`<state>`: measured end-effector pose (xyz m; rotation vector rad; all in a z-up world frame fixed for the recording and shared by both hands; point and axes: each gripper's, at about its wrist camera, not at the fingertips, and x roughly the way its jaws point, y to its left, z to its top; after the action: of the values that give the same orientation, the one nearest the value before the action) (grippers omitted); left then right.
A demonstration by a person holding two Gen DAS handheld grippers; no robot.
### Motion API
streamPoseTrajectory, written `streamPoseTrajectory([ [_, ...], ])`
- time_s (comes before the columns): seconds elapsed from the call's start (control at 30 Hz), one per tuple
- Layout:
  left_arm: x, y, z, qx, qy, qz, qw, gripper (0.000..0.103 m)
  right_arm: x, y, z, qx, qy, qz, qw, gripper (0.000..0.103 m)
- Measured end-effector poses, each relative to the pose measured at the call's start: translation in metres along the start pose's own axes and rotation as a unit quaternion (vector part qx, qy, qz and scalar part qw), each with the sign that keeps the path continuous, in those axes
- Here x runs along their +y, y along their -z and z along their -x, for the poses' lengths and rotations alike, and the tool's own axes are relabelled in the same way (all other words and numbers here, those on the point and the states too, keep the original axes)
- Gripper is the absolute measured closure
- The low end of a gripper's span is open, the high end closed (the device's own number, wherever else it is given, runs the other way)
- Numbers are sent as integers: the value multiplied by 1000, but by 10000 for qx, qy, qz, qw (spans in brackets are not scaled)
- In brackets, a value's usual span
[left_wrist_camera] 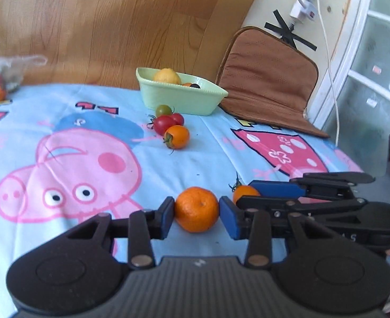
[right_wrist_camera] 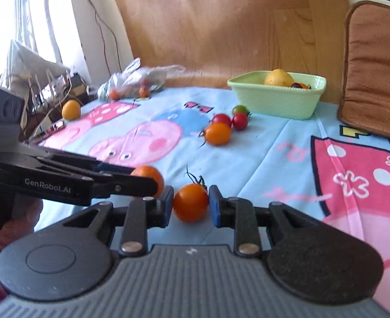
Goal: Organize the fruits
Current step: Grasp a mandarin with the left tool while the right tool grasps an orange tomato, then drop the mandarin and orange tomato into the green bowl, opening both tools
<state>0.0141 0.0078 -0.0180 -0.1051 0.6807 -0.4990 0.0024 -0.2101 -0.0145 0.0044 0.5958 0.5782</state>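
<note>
Fruits lie scattered over a cartoon-printed blue cloth (left_wrist_camera: pixel 195 159) covering the table, and two of them sit between gripper pads. On the left wrist view, the left gripper (left_wrist_camera: pixel 197 213) has its blue pads pressed against both sides of a mandarin (left_wrist_camera: pixel 197 209), clamped on it. Just to its right, the right gripper (right_wrist_camera: pixel 191 202) is closed on a small orange tomato (right_wrist_camera: pixel 191 205) with a green stem, one pad touching each flank. Both fruits look close to the cloth; whether they rest on it or are lifted cannot be told. The two grippers sit side by side, nearly touching. Farther back, a cluster of cherry tomatoes (left_wrist_camera: pixel 169 126), red, green and orange, lies just in front of a pale green dish (left_wrist_camera: pixel 179 98) holding a lemon (left_wrist_camera: pixel 167 76) and some smaller fruit. A brown cushion (left_wrist_camera: pixel 269 79) leans beside the dish. A clear plastic bag (right_wrist_camera: pixel 134 79) with more fruit and a loose yellow fruit (right_wrist_camera: pixel 71 109) lie at the cloth's far left edge.
</note>
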Motion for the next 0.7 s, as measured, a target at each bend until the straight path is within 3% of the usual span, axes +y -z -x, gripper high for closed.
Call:
streamPoseTrajectory([
  [0.23,-7,7,0,37,-208,-171,9996,60,2,5,-7,155,195,79,9997,70],
  [0.43,-5,-4,-5,82,-52,-91,9999,66,2,4,-7,56,205,23,9998,71],
  [0.57,-4,-33,-14,-47,60,-160,9998,66,-9,-11,-11,-111,296,-155,9994,72],
  [0.7,-4,-83,-35,-334,106,-350,9988,66,-26,-44,-24,-425,484,-64,9979,72],
])
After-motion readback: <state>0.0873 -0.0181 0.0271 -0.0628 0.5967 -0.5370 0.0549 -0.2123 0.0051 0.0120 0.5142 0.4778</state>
